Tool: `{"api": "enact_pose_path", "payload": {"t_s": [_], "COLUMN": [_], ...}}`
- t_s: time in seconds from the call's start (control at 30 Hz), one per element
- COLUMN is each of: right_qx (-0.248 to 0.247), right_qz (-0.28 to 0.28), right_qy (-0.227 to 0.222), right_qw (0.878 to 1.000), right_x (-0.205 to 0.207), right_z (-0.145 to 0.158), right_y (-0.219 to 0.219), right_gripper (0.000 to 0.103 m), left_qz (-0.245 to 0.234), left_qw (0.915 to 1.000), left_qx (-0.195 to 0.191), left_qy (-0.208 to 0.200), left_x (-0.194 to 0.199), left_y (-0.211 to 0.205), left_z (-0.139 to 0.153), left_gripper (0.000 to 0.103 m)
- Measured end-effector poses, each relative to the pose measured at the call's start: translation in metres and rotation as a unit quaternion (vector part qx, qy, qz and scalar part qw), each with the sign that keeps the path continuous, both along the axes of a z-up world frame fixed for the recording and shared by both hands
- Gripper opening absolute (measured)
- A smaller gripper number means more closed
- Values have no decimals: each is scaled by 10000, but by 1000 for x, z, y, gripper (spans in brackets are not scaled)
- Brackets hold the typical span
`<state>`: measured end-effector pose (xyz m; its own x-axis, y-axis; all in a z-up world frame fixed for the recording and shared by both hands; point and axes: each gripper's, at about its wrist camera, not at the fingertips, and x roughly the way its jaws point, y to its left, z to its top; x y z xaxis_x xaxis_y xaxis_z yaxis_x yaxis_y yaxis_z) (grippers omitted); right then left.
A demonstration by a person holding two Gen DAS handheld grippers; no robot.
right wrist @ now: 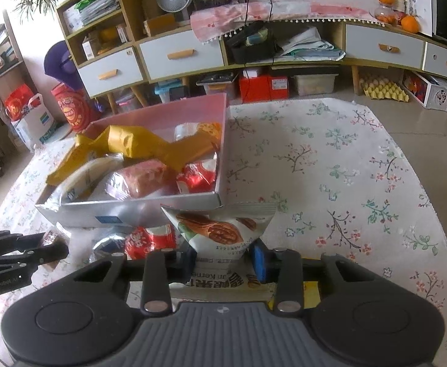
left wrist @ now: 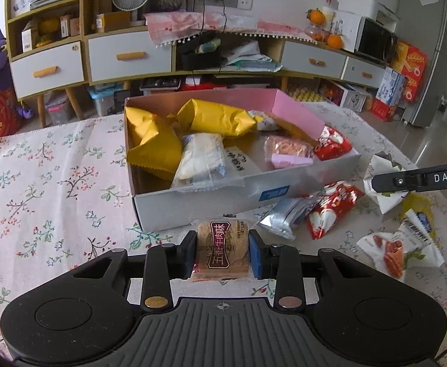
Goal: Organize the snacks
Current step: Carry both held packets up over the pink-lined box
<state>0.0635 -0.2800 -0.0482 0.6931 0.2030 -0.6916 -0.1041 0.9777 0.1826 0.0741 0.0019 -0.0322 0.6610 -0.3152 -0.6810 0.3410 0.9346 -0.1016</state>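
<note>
Your left gripper (left wrist: 222,252) is clamped on a clear-wrapped biscuit pack (left wrist: 222,249), both pads pressed against its sides, and it sits just in front of the near wall of the white cardboard box (left wrist: 199,205). Your right gripper (right wrist: 223,258) has its pads squeezed onto the lower end of a white walnut packet (right wrist: 223,229), which stands up between the fingers, right at the box's near corner. In the left wrist view that gripper's black finger (left wrist: 419,179) shows at the right edge, over a white wrapper.

Inside the box you've got two yellow bags (left wrist: 211,117), a clear-wrapped bread piece (left wrist: 200,160), a pink-wrapped cake (left wrist: 287,151) and a red packet (left wrist: 332,143) against the right wall. Outside it, on the floral tablecloth (left wrist: 55,183), lie a silver pouch (left wrist: 284,214) touching a red heart-print packet (left wrist: 330,211), and another walnut packet (left wrist: 400,246) further right.
</note>
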Motion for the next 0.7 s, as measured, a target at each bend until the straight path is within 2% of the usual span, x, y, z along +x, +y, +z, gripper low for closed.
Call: {"api": "enact_pose_path", "payload": {"t_s": [0.43, 0.7], "right_qx": [331, 601], "right_qz": [7, -14], "right_qy": [-230, -444], "right_qw": [9992, 9972], "right_x": [-3, 10], "right_z": [23, 40], "right_y": [0, 4], "right_gripper": [20, 20], "left_qz": [-12, 99], "left_qw": [9993, 9983], "left_qx": [-234, -331], "left_qy": [-296, -466], "left_x": [-6, 5], "left_y": [-3, -9], "left_z": [25, 43], "left_gripper": [32, 32]}}
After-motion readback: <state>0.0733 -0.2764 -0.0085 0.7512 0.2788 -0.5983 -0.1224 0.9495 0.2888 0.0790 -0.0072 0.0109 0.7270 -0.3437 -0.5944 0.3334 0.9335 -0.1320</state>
